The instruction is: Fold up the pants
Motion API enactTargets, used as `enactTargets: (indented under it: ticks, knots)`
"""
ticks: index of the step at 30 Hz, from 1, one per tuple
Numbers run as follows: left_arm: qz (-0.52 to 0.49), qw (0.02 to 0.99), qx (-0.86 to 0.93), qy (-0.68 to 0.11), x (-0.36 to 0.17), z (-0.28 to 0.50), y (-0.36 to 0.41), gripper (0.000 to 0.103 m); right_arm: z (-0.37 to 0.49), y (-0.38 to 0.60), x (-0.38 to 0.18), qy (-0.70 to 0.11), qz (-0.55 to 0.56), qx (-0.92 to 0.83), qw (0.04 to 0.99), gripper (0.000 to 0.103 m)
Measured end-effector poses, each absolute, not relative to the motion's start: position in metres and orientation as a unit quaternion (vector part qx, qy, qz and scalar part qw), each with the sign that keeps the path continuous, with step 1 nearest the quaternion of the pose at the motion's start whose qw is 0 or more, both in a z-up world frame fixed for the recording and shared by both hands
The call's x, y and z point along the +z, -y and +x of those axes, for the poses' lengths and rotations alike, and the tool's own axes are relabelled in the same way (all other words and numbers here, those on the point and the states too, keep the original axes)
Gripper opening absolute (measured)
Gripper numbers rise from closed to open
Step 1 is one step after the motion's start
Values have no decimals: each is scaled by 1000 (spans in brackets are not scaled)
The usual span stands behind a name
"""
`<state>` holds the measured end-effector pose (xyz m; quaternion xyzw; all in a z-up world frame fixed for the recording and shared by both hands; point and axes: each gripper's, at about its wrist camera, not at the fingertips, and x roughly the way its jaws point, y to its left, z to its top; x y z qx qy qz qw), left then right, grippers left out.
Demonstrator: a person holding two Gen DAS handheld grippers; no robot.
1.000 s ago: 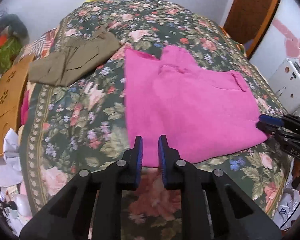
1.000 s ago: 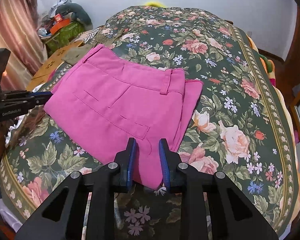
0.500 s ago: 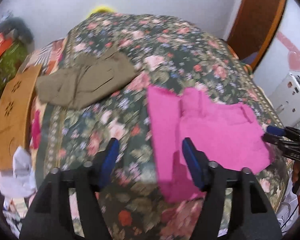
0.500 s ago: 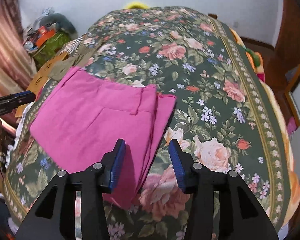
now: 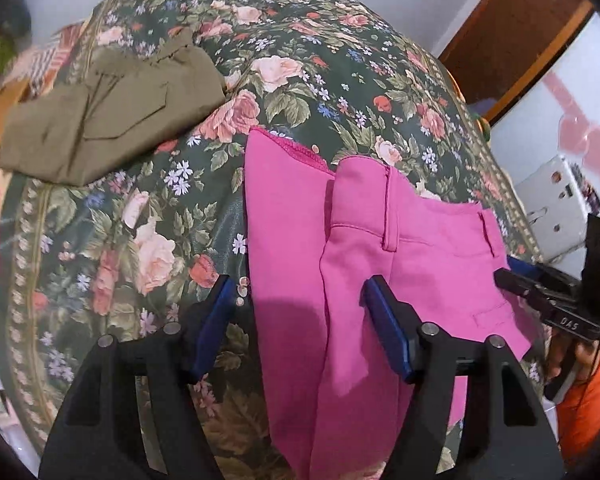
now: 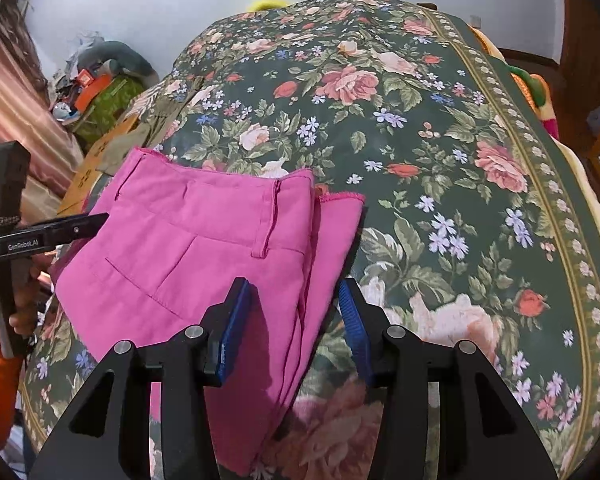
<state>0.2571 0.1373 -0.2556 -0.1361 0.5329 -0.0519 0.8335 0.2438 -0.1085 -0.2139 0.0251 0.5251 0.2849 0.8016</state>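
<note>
I see both grippers, left gripper [image 5: 296,320] and right gripper [image 6: 294,322], gaping wide, holding nothing; the pink pants [image 5: 384,280] lie between them, long axis running toward me.

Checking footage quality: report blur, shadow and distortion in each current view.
Left wrist view: sharp centrally, smeared at the left rim; the open left gripper shadows the folded pink pants. Right wrist view: sharp; fisheye bulges the floral bedspread; the open right gripper also shadows them.

The near end of the pink pants [image 5: 380,264] is hidden behind the left hand-held gripper [image 5: 296,300] and cut off by the lower edge. The clutter [image 6: 96,88] beside the bed is too small to be identified.
</note>
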Motion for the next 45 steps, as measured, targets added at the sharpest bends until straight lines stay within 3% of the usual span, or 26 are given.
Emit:
enactTargets:
  ticks: [2, 3, 7, 13, 22, 32, 45]
  knots:
    - [-129, 836, -55, -530, -254, 257, -135, 63, 246, 107, -214, -523, 30, 287, 802, 41]
    - [-126, 837, -56, -529, -253, 257, -133, 59, 247, 105, -214, -522, 30, 289, 802, 35]
    - [-117, 840, -66, -525, -249, 259, -126, 32, 247, 97, -212, -513, 16, 300, 804, 23]
    - [-78, 854, -47, -513, -239, 257, -111, 11, 242, 94, -201, -485, -1, 306, 819, 13]
    - [-51, 885, -22, -462, -199, 229, -113, 10, 228, 78, -161, -438, -24, 318, 841, 11]
    - [-61, 913, 12, -404, -156, 216, -164, 10, 238, 26, -117, -385, -39, 343, 856, 11]
    - [-90, 910, 89, -394, -167, 267, -274, 10, 301, -83, -123, -366, -46, 382, 847, 11]
